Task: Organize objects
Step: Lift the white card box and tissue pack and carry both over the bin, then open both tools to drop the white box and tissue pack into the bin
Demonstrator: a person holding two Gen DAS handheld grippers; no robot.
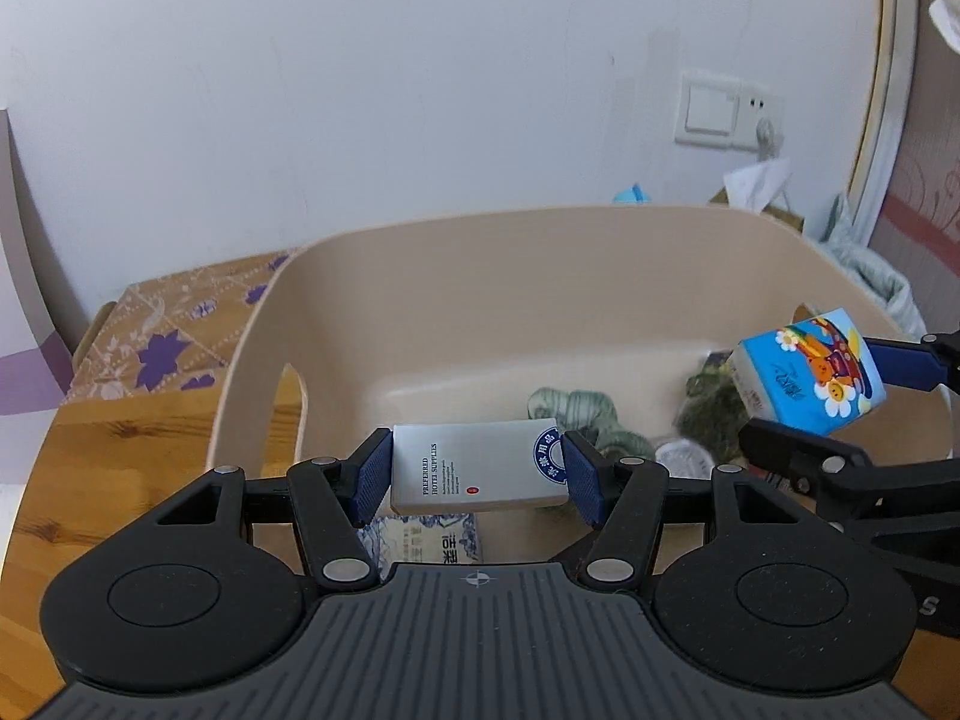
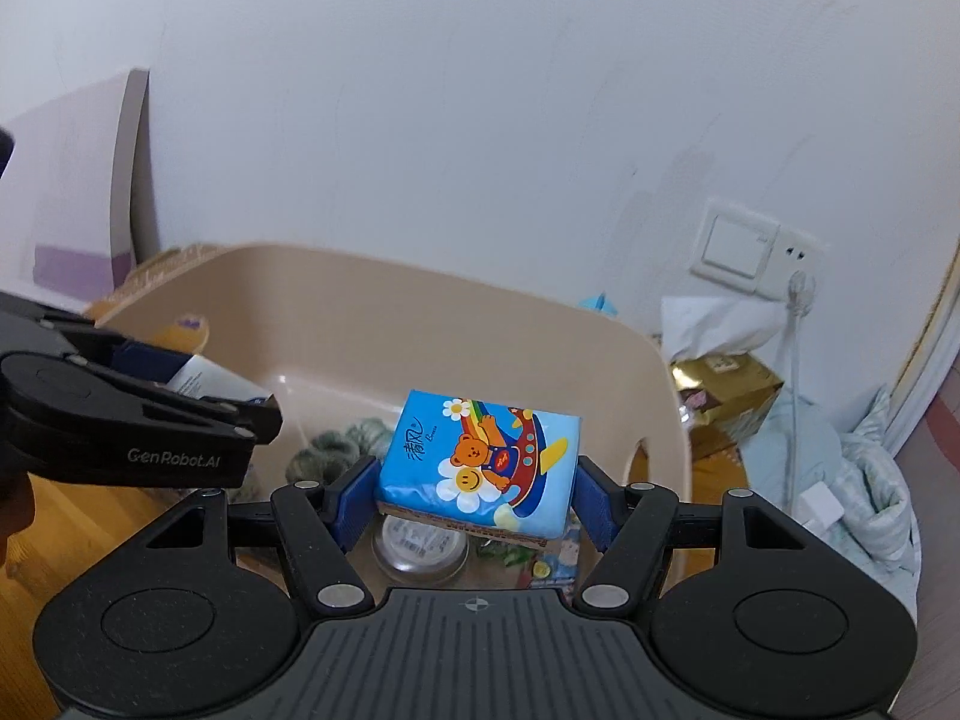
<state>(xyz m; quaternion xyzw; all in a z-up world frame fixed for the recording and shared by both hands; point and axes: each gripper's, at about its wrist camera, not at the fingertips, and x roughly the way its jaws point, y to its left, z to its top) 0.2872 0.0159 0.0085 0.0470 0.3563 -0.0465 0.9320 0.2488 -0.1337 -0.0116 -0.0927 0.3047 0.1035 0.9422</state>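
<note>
A large beige plastic tub [image 1: 540,300] on the wooden table [image 1: 120,480] holds green cloth [image 1: 576,414] and a clear round lid [image 2: 420,546]. Above it, a silver hotel-supplies box [image 1: 480,474] is clamped by the left gripper [image 1: 477,474], and a blue cartoon tissue pack [image 2: 480,462] by the right gripper [image 2: 477,498].

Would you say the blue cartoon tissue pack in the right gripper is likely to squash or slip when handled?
The tissue pack probably squashes easily, since its soft wrapper looks rounded between the right gripper pads. Its glossy film may be slippery. It is likely light for its size.

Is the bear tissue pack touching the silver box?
Apart. The left wrist view shows bare basin between the tissue pack and the silver box, each in its own gripper.
</note>
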